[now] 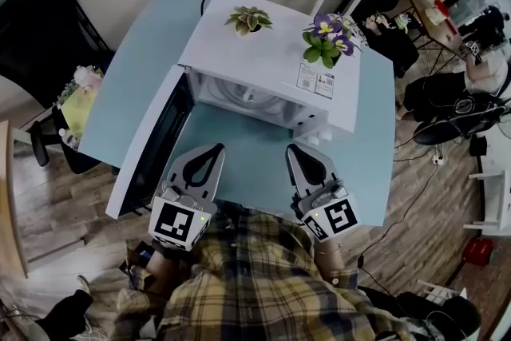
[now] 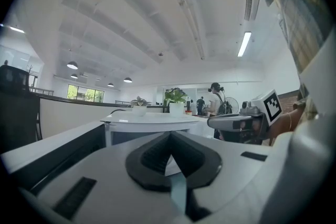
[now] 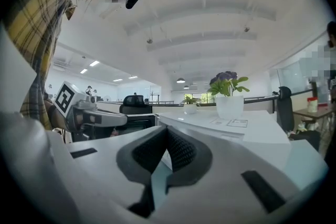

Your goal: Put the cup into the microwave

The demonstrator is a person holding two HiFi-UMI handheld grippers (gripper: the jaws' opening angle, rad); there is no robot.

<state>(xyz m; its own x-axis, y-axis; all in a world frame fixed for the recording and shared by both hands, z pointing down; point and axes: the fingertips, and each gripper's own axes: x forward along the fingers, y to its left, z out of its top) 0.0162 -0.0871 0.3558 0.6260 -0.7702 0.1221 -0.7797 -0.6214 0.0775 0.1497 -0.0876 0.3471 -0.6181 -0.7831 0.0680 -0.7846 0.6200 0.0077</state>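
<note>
left claw [image 1: 215,149] clenched empty, right claw [image 1: 293,149] clenched empty; microwave [image 1: 263,56] opening faces them, door [image 1: 152,146] open.

From my head I look steeply down on the white box-shaped microwave [image 1: 267,64]. Both gripper views sit low and near before it, facing level along my jaws and sharing its flat top.

White microwave [image 1: 263,60], upright, door [image 1: 152,148] swung open leftward
</note>
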